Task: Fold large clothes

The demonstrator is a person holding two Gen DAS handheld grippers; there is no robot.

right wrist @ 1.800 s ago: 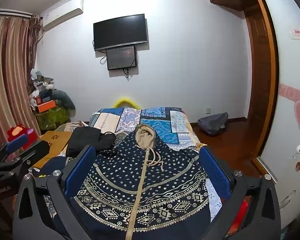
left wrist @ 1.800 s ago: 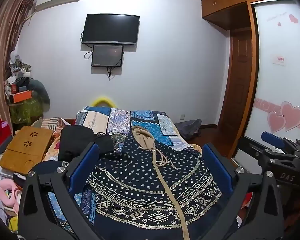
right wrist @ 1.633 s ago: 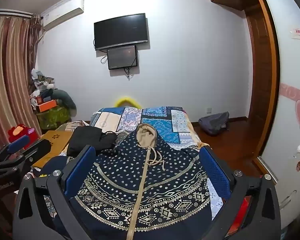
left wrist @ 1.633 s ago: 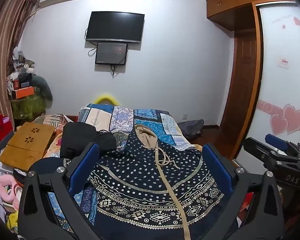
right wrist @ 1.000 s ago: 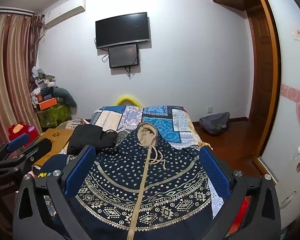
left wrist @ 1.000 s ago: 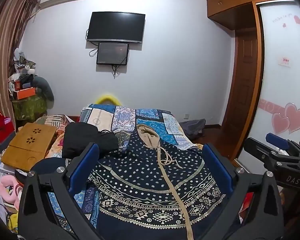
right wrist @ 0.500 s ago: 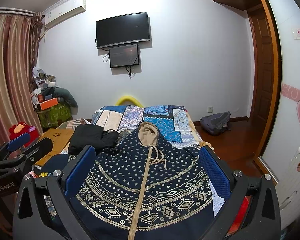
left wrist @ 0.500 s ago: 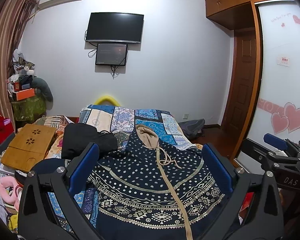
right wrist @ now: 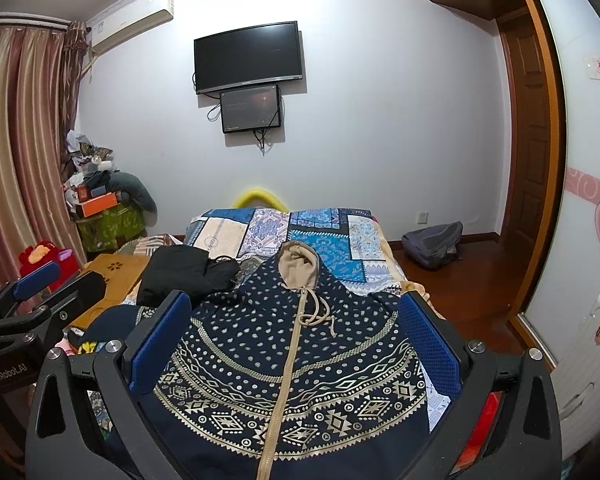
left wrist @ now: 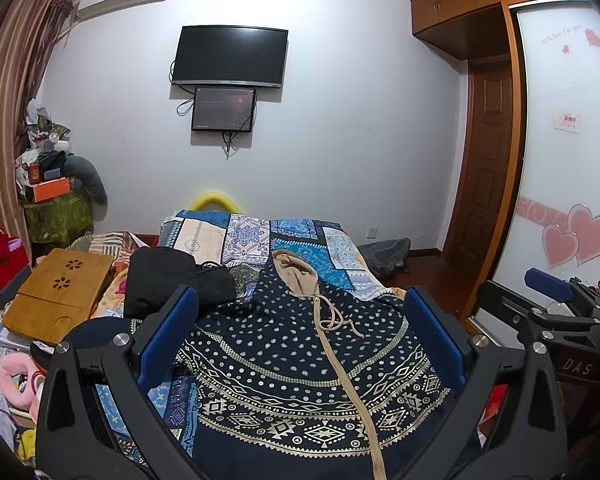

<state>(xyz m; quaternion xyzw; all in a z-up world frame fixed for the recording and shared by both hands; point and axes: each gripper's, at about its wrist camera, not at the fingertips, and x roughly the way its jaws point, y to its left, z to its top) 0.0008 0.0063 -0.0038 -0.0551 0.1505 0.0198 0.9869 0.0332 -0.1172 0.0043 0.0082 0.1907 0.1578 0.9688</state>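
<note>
A navy hooded garment (left wrist: 300,368) with beige patterns, a beige zip and a tan-lined hood lies spread flat, front up, on the bed; it also shows in the right wrist view (right wrist: 288,364). My left gripper (left wrist: 302,308) is open and empty, held above the garment's near half. My right gripper (right wrist: 294,308) is open and empty, likewise above it. The right gripper shows at the right edge of the left wrist view (left wrist: 548,312), and the left gripper at the left edge of the right wrist view (right wrist: 40,292).
A black garment (left wrist: 168,276) lies on the blue patchwork bedspread (left wrist: 260,236) left of the hood. A wooden lap table (left wrist: 60,292) and clutter stand to the left. A grey bag (right wrist: 432,240) lies on the floor by the door. A TV (left wrist: 230,58) hangs on the far wall.
Both grippers have drifted slightly, so the views shift a little. The garment has not moved and both grippers stay open.
</note>
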